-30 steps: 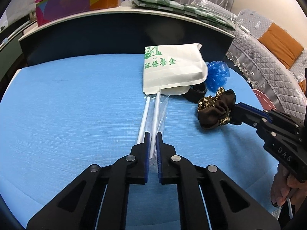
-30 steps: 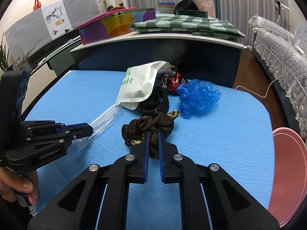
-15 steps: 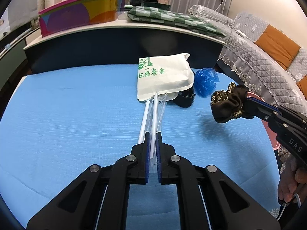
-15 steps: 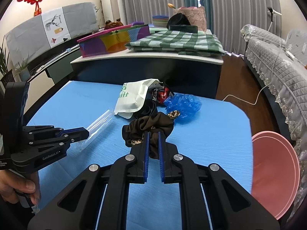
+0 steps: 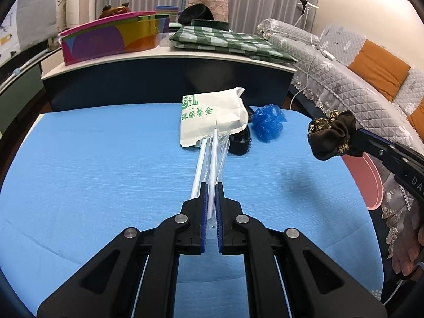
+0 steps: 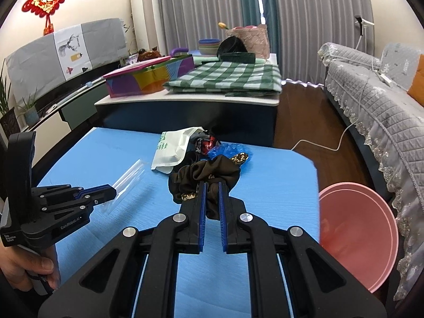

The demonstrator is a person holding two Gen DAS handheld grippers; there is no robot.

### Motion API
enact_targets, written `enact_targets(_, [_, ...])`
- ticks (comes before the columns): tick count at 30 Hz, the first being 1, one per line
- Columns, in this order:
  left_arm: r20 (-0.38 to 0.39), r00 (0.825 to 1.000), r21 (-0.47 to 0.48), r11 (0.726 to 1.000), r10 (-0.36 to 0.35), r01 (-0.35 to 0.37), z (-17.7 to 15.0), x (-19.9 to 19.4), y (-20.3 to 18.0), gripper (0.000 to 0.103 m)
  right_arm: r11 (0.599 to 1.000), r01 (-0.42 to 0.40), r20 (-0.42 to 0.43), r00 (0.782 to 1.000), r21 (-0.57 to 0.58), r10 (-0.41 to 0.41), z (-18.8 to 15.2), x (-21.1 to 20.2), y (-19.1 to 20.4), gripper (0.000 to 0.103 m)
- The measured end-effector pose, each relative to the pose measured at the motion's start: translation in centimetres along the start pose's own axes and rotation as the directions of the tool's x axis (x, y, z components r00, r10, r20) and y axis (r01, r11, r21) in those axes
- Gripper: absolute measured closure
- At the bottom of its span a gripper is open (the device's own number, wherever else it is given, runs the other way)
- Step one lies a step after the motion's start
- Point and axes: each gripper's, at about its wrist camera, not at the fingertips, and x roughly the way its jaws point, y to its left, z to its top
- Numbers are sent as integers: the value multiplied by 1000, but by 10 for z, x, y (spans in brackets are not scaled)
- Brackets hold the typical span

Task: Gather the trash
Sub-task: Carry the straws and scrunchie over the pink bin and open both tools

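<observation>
My left gripper [image 5: 211,185] is shut on a clear plastic sleeve holding white straws [image 5: 209,159], lifted off the blue table [image 5: 92,172]; its far end reaches the white paper bag with green print [image 5: 212,115]. My right gripper [image 6: 212,184] is shut on a dark brown scrunchie with gold pattern [image 6: 206,175], held in the air above the table. In the left wrist view the scrunchie [image 5: 331,135] hangs at the right, over the table's edge. The left gripper [image 6: 112,192] with the sleeve [image 6: 129,177] shows at the left of the right wrist view.
A crumpled blue plastic piece [image 5: 269,122], a black band [image 5: 239,143] and a dark printed wrapper [image 6: 204,143] lie by the white bag. A pink basin [image 6: 357,228] stands on the floor right of the table. A counter [image 6: 185,100] with cloth and boxes stands behind; a grey sofa [image 6: 376,100] lies right.
Both grippers have risen. The scrunchie has left the table and moved right, toward the pink basin. The straw sleeve has lifted with the left gripper.
</observation>
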Motion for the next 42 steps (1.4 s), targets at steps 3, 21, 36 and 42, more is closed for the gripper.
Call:
enact_targets(3, [15,1000,5,1000,0,0,-2,-5,-5,97,1000,12,15,1000,-4,-12,-1,-9,-4,94])
enact_targets(21, [46,999,26,999,-26,25,-15,-13,-40,97,995,71,68,995,62,-76,-6,-54,-48,94])
enact_targets(36, [46,995,68,994,-92,89,-15,-8,-88,97,980,149,91,983,132,-161,-15,-88,-95,93])
enact_targets(42, [40,993,98,990,-110,105,-9,-5,-105,97,963,178,101,974,201,-201,-16,-103,-126,93])
